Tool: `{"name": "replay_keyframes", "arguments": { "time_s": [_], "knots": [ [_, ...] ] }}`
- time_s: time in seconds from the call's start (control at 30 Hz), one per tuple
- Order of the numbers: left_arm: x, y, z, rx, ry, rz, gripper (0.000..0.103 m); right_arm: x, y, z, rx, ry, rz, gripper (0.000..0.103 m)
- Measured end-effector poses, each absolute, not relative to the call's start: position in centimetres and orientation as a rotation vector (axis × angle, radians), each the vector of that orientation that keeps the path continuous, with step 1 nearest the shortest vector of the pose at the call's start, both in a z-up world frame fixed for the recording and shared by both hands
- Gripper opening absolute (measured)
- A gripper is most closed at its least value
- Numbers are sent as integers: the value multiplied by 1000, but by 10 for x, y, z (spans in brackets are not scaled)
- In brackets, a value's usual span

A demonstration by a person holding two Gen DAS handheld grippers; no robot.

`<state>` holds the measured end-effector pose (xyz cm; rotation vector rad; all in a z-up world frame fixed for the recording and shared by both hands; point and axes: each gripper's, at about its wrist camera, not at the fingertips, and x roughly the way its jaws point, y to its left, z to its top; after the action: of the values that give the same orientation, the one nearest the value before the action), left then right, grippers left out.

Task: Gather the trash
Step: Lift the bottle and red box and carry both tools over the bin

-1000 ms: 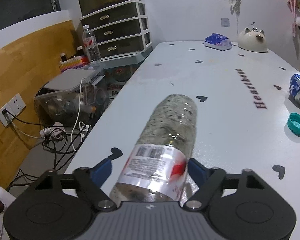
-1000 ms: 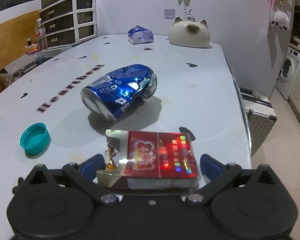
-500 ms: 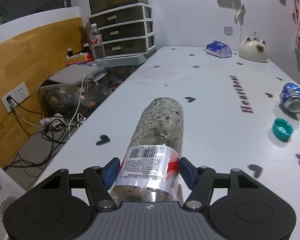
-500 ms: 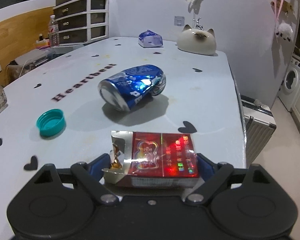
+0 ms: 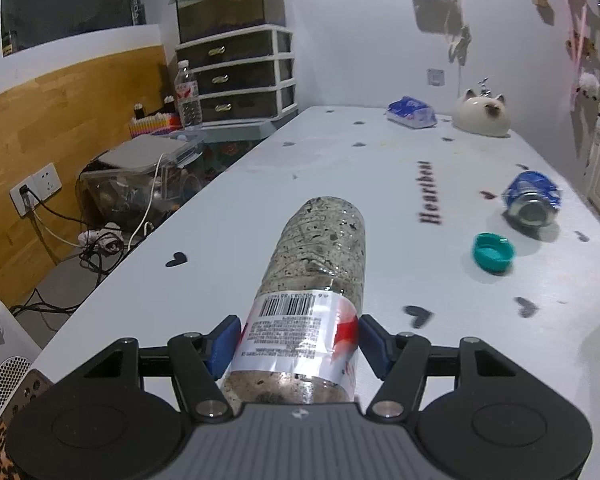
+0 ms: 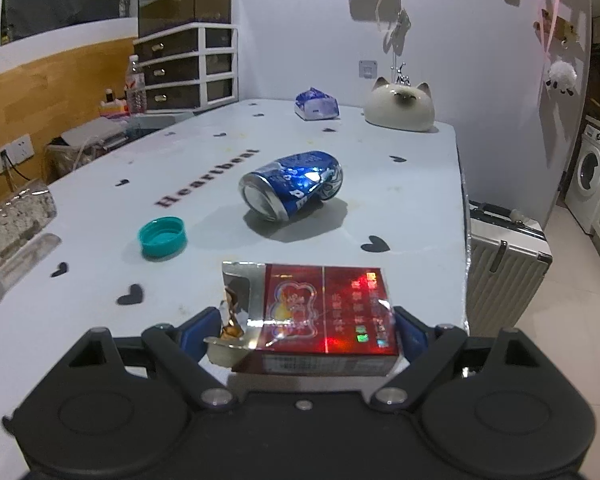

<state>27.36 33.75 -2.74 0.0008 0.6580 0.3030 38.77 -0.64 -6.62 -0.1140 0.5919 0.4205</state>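
Clear plastic bottle point(image 5: 320, 264) with glossy label; shiny dented metal can point(image 6: 294, 184); foil-glossy, probably cardboard cigarette pack point(image 6: 320, 312).

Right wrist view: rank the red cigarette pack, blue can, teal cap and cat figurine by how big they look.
1. Red cigarette pack, though it is nearest the camera.
2. Blue can and cat figurine: too alike to rank, and the figurine is farther off.
3. Teal cap.

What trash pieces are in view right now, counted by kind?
Plastic bottle: 1, in the left tongs
Cigarette pack: 1, in the right tongs
Crushed blue can: 1
Teal bottle cap: 1
Total: 4
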Motion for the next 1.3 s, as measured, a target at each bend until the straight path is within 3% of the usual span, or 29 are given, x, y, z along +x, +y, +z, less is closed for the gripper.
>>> {"name": "replay_keyframes", "arguments": {
  "time_s": [0.83,1.3],
  "knots": [
    [192,167,9,3,467,141,64,266,-109,-15,-33,395,450,91],
    [189,44,7,14,412,-59,64,225,-212,-16,1,352,322,91]
  ]
}}
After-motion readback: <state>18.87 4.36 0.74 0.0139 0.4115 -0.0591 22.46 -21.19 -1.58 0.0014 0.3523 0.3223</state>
